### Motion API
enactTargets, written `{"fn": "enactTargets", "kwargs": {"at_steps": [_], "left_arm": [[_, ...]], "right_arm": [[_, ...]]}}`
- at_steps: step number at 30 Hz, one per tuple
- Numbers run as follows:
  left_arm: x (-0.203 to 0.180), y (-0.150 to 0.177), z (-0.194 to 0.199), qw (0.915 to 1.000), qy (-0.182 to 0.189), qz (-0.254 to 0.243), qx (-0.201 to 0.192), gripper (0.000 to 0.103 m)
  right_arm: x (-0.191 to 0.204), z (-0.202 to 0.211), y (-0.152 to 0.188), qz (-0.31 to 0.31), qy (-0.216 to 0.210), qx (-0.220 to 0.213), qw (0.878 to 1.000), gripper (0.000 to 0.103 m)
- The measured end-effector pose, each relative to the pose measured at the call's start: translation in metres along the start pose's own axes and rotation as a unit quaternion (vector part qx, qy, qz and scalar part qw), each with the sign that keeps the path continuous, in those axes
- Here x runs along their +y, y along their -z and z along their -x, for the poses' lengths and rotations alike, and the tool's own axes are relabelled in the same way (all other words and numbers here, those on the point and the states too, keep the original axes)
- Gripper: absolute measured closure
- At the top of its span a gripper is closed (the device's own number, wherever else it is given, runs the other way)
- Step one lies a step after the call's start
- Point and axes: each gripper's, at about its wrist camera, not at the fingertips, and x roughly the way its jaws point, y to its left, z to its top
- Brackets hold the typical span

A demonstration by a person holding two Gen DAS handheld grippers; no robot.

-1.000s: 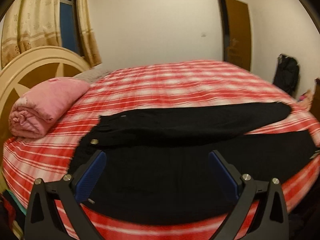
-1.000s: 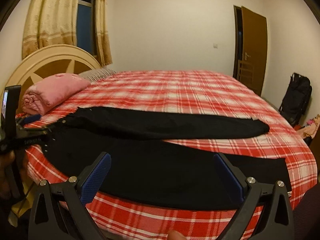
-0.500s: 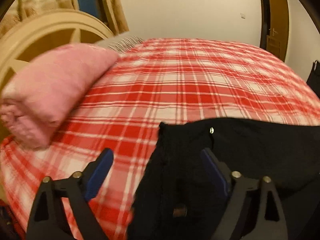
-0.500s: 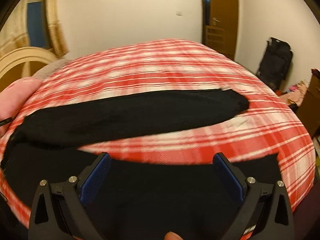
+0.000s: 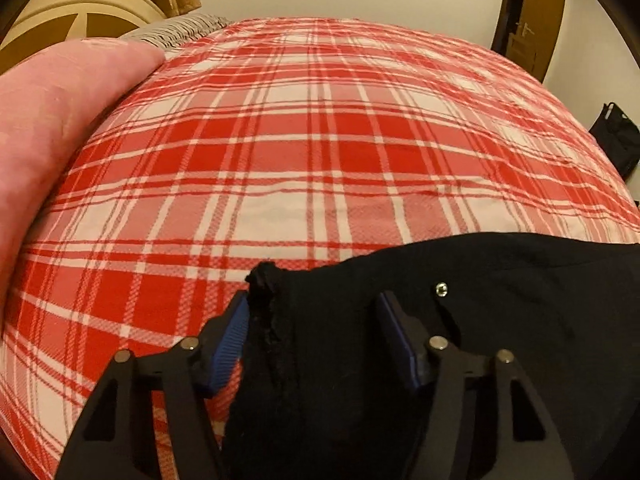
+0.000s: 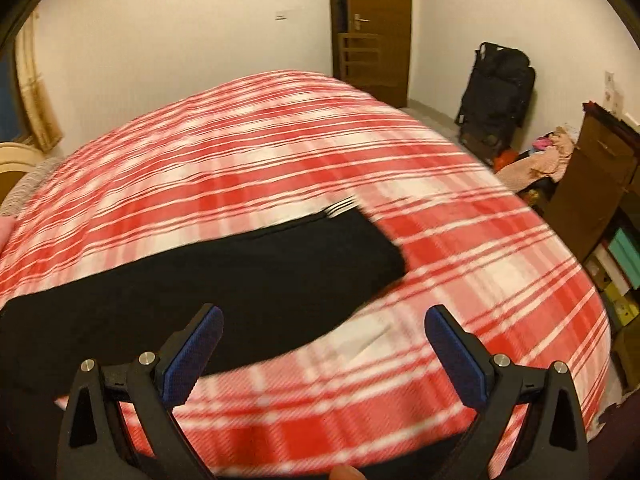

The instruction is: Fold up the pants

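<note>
Left tool (image 5: 316, 330): jaws spread wide and straddling the waist corner of the black pants (image 5: 460, 320); the left blue pad sits just beside the bunched waistband edge, the right pad rests over the cloth near a small metal rivet (image 5: 441, 289). Nothing is pinched yet as far as I can see.
Right tool (image 6: 324, 332): jaws wide, holding nothing, hovering above the bed beyond the cuff end of the pants leg (image 6: 360, 240); the view is blurred, so finer detail is lost.
Pants: lying lengthwise across the near part of the red plaid bed (image 5: 320, 140), waist toward the headboard side, leg ends toward the door side. One leg end shows clearly in the right view; whether the two legs lie stacked I cannot tell from here.
Surroundings: a rolled pink blanket (image 5: 52, 120) sits by the headboard, well apart from the pants; a black bag (image 6: 496, 84) stands against the far wall.
Done so far: the pants are spread out fairly flat, and no crosswise fold shows.
Left to do: I judge nearly everything remains, namely gripping waist and cuff, bringing the ends together, then smoothing.
Stage: early, at the point of taking hold.
</note>
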Motion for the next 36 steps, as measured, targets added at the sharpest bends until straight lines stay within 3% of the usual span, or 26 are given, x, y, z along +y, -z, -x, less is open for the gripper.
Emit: {"fn": "enactTargets", "kwargs": {"at_steps": [4, 7, 9, 10, 12, 21, 25, 26, 27, 28, 29, 30, 31, 32, 36], "left_arm": [[0.001, -0.002, 0.005, 0.9998, 0.018, -0.006, -0.002, 0.059], [0.001, -0.003, 0.008, 0.9998, 0.012, -0.011, -0.009, 0.063], [0.001, -0.005, 0.006, 0.9999, 0.008, -0.012, -0.006, 0.061], [0.0, -0.006, 0.005, 0.9999, -0.001, -0.015, -0.007, 0.051], [-0.002, -0.01, 0.005, 0.9992, -0.03, -0.023, -0.013, 0.042], [-0.013, -0.012, -0.003, 0.9985, -0.021, -0.05, 0.005, 0.044], [-0.011, -0.011, -0.004, 0.9991, -0.007, -0.042, 0.006, 0.047], [-0.011, -0.01, -0.004, 0.999, -0.005, -0.044, 0.005, 0.048], [-0.012, -0.01, -0.004, 0.9989, -0.005, -0.046, 0.005, 0.05], [-0.014, -0.009, -0.003, 0.9988, -0.006, -0.049, 0.003, 0.056], [-0.016, -0.01, -0.001, 0.9985, -0.005, -0.054, 0.001, 0.061], [-0.019, -0.01, 0.002, 0.9979, -0.008, -0.064, -0.005, 0.076], [-0.022, -0.011, 0.006, 0.9971, -0.017, -0.072, -0.014, 0.077], [-0.023, -0.012, 0.01, 0.9968, -0.02, -0.075, -0.019, 0.078], [-0.021, -0.012, 0.038, 0.9956, -0.014, -0.071, -0.059, 0.08]], "right_arm": [[-0.02, -0.022, -0.016, -0.02, 0.006, 0.013, 1.0, 0.01], [-0.034, -0.036, -0.023, -0.031, 0.01, 0.022, 0.999, 0.01], [-0.04, -0.045, -0.027, -0.028, 0.019, 0.025, 0.999, 0.011], [-0.044, -0.051, -0.031, -0.026, 0.016, 0.027, 0.999, 0.011], [-0.048, -0.06, -0.037, -0.021, 0.014, 0.03, 0.999, 0.011], [-0.053, -0.111, -0.073, -0.002, -0.016, 0.059, 0.998, 0.011], [-0.048, -0.148, -0.083, -0.007, -0.039, 0.104, 0.994, 0.011], [-0.046, -0.159, -0.083, -0.008, -0.042, 0.123, 0.991, 0.016], [-0.044, -0.165, -0.082, -0.003, -0.038, 0.133, 0.99, 0.028], [-0.038, -0.165, -0.081, 0.017, -0.027, 0.128, 0.991, 0.031], [-0.035, -0.162, -0.081, 0.025, -0.041, 0.122, 0.991, 0.054], [-0.035, -0.159, -0.081, 0.021, -0.066, 0.121, 0.99, 0.071], [-0.035, -0.155, -0.08, 0.016, -0.074, 0.12, 0.99, 0.074], [-0.035, -0.151, -0.079, 0.018, -0.069, 0.118, 0.99, 0.097], [-0.033, -0.119, -0.074, 0.026, -0.07, 0.091, 0.993, 0.097]]}}
